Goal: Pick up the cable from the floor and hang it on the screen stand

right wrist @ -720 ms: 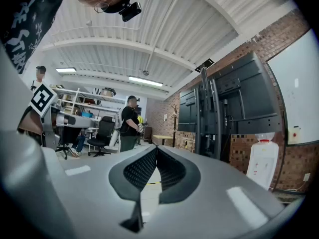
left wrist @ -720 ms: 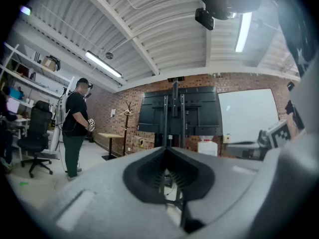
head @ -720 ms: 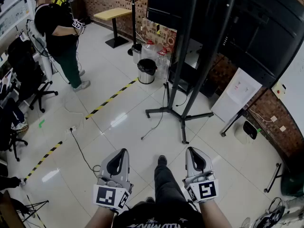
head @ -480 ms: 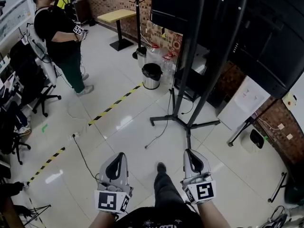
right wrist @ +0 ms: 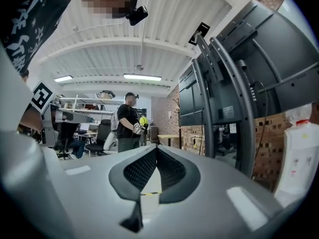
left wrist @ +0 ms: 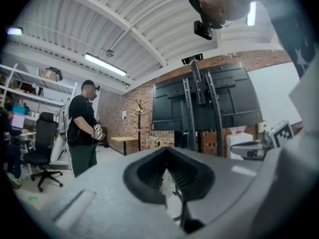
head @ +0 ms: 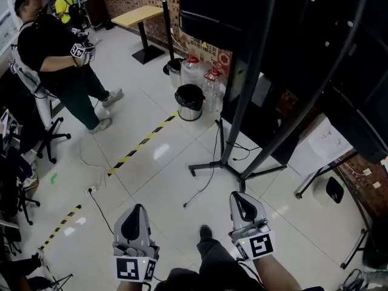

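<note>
A thin black cable (head: 205,182) lies on the white tiled floor; it runs from the foot of the black screen stand (head: 242,173) to a loose end in front of me. The stand's poles (head: 253,65) carry a large dark screen overhead. My left gripper (head: 137,206) and right gripper (head: 236,194) are held level above the floor on either side of my leg, short of the cable. Both are shut with nothing in them. In the left gripper view the jaws (left wrist: 166,148) meet at the tip, with the stand (left wrist: 199,108) ahead. The right gripper (right wrist: 156,146) likewise, with the stand (right wrist: 219,93) to its right.
A person in a black shirt (head: 57,53) stands at the left near office chairs (head: 30,156). A black bin (head: 190,100) and water bottles (head: 194,70) stand behind the stand. Yellow-black tape (head: 139,144) crosses the floor. A second cable leads from a power strip (head: 91,190).
The view has come closer to the stand, which now looms larger. Both grippers sit lower in the picture and stay shut. The person at the left has shifted stance.
</note>
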`<control>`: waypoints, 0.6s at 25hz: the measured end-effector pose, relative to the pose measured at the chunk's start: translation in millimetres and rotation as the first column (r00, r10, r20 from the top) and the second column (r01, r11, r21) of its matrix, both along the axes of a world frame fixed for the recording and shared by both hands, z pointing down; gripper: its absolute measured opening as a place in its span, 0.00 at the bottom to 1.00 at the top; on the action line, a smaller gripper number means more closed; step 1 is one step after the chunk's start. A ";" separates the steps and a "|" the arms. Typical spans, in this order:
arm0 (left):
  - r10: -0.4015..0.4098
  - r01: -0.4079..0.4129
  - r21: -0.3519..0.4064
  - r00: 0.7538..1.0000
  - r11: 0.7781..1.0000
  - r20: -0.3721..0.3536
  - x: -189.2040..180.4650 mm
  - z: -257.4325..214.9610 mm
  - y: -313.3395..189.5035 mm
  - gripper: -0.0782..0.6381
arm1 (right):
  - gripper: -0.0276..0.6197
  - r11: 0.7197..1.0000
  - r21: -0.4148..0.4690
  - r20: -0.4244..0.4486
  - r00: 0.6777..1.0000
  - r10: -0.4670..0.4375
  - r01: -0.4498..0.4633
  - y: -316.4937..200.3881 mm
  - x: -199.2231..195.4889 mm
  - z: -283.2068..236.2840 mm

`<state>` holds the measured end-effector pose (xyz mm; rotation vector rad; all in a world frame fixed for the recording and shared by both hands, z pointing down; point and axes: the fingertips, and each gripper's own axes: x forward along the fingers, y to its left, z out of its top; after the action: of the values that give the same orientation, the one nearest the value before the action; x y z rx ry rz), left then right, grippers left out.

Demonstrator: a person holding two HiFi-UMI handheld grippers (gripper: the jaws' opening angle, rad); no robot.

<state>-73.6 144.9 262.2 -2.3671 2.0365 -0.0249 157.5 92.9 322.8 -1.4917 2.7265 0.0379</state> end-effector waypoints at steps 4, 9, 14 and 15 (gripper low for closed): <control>0.026 -0.026 -0.024 1.000 0.999 0.017 6.3 11.2 -69.8 0.12 | 0.05 1.000 -0.023 -0.051 0.999 -0.001 0.000 -72.5 -6.0 8.3; 0.040 -0.038 -0.046 0.999 0.998 0.023 -6.6 46.1 -106.5 0.12 | 0.05 0.999 -0.042 -0.106 0.994 -0.018 0.014 -110.9 -33.8 40.9; 0.038 -0.036 -0.071 0.999 0.997 0.023 -29.2 107.1 -131.4 0.12 | 0.05 0.995 -0.100 -0.182 0.983 -0.022 0.003 -125.1 -58.9 107.9; 0.045 -0.044 -0.072 0.999 0.996 0.018 -33.5 119.9 -133.9 0.12 | 0.05 0.995 -0.103 -0.203 0.979 -0.035 0.014 -125.0 -63.9 124.1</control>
<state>-107.1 11.0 382.1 -2.4429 2.0066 -0.1221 93.6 -32.1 446.9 -1.5610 2.9492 0.0562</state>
